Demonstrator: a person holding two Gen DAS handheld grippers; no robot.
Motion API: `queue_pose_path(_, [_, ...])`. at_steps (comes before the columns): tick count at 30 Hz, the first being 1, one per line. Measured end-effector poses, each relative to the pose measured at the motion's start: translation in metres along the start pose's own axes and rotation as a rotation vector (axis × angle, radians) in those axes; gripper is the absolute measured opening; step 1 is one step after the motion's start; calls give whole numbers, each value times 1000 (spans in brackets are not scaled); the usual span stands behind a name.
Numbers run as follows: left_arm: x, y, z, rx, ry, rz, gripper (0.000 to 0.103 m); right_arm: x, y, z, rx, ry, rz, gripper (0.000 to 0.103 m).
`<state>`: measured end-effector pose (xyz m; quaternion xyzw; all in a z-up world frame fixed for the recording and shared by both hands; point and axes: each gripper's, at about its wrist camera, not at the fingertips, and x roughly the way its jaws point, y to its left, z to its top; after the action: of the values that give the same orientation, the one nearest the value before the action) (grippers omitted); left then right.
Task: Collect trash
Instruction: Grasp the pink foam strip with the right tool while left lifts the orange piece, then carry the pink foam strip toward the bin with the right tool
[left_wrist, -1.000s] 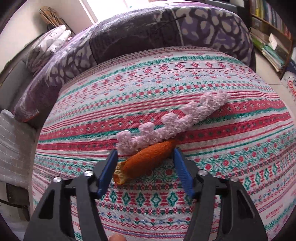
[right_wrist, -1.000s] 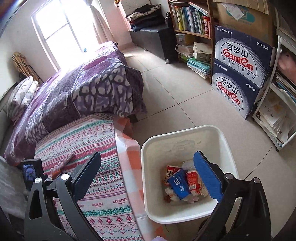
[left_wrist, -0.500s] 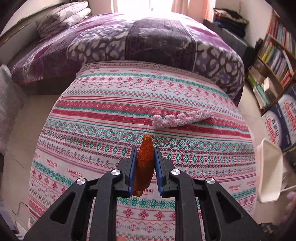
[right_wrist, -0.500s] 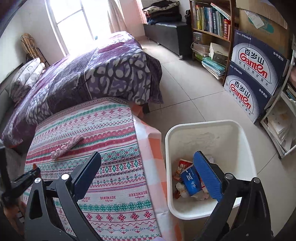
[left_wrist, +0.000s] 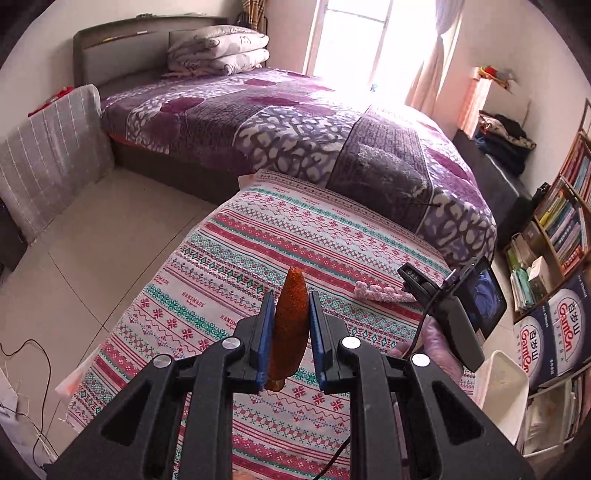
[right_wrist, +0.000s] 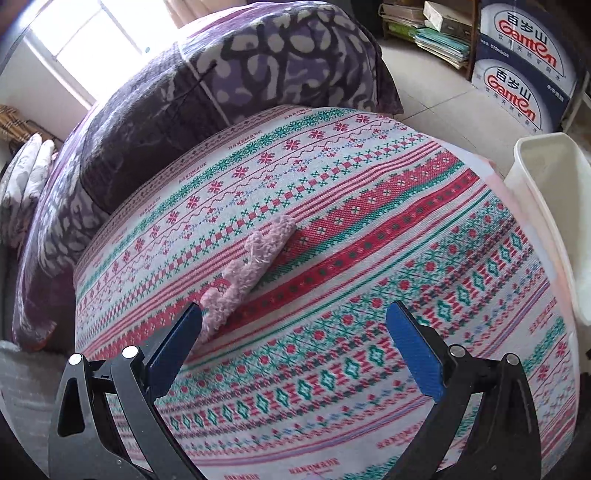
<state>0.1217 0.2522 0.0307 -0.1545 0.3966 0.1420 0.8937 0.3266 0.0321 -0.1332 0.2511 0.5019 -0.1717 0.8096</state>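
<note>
Left wrist view, item one: the left gripper (left_wrist: 291, 332) is pinching an orange knitted carrot-shaped piece (left_wrist: 290, 325) between its blue pads, point upward, and is holding it clear above the patterned tablecloth (left_wrist: 229, 258). Nothing else is sitting in that grasp.

Item two: a pink crocheted strip (right_wrist: 251, 266) is lying flat on the same cloth, diagonal, with its near end just beside the left finger of the right gripper (right_wrist: 295, 343). That gripper's jaws are standing spread wide and empty; the strip is lying beside the gap, not within it.

Item three: a white bin (right_wrist: 550, 206) is standing off the cloth's right edge, its interior hidden from both views. In the left wrist view the same bin (left_wrist: 502, 391) is showing at lower right, beyond a hand gripping the other tool (left_wrist: 443, 336).

Step in hand, as judged: one piece is being carried off, the second is being approached. Next move, as judged: the orange piece is needing travel to over the bin before any release; the right gripper is needing to shift toward the strip so both pads straddle it, then descend and close.
</note>
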Motion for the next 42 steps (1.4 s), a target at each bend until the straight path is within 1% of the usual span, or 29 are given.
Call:
queue_pose_path(2, [4,10,2,-24,11,13,19,13,9,1,9,19,-20,96])
queue_pose_path(4, [8,16,2,-39,23,19,19,21,17,-3,-12,18,-37,96])
queue_pose_path(6, [10,20,3,-41,26,24,19,28,26,-10,-84,21,-66,97])
queue_pose_path(7, [10,21,2,-42,26,26,19,28,30,-14,-137,5,-76,97])
queue_pose_path(8, [10,22,2,-44,28,23,19,28,32,-18,-175,-9,-67,97])
queue_pose_path(9, [10,23,2,-44,31,20,19,25,31,-23,-208,-25,-51,94])
queue_pose_path(10, [10,23,2,-45,32,19,19,21,29,-27,-239,-50,-43,89])
queue_pose_path(12, [6,24,3,-49,25,14,19,15,28,-35,-310,-74,-31,58])
queue_pose_path(13, [3,26,3,-51,17,14,19,12,26,-39,-354,-74,-12,49])
queue_pose_path(14, [0,27,4,-52,9,15,19,9,25,-41,-386,-66,14,38])
queue_pose_path(15, [-3,28,4,-52,0,18,19,7,21,-42,-414,-54,39,34])
queue_pose_path(17, [-5,30,5,-54,-10,26,19,-3,12,-45,-462,-44,75,31])
queue_pose_path(22, [0,42,7,-108,10,29,19,-51,-3,-57,-578,-133,117,31])
queue_pose_path(26, [2,43,5,-117,2,48,19,-91,-13,-57,-636,-212,145,31])
queue_pose_path(31, [3,32,0,-103,-10,59,19,-131,-32,-47,-661,-264,189,31])
queue_pose_path(33, [2,26,-1,-92,-18,63,19,-144,-39,-47,-671,-284,198,31])
queue_pose_path(37, [3,14,-6,-66,-33,70,19,-158,-54,-37,-674,-296,222,31])
queue_pose_path(42, [6,-5,-15,-20,-44,82,19,-170,-77,-36,-672,-298,248,31])
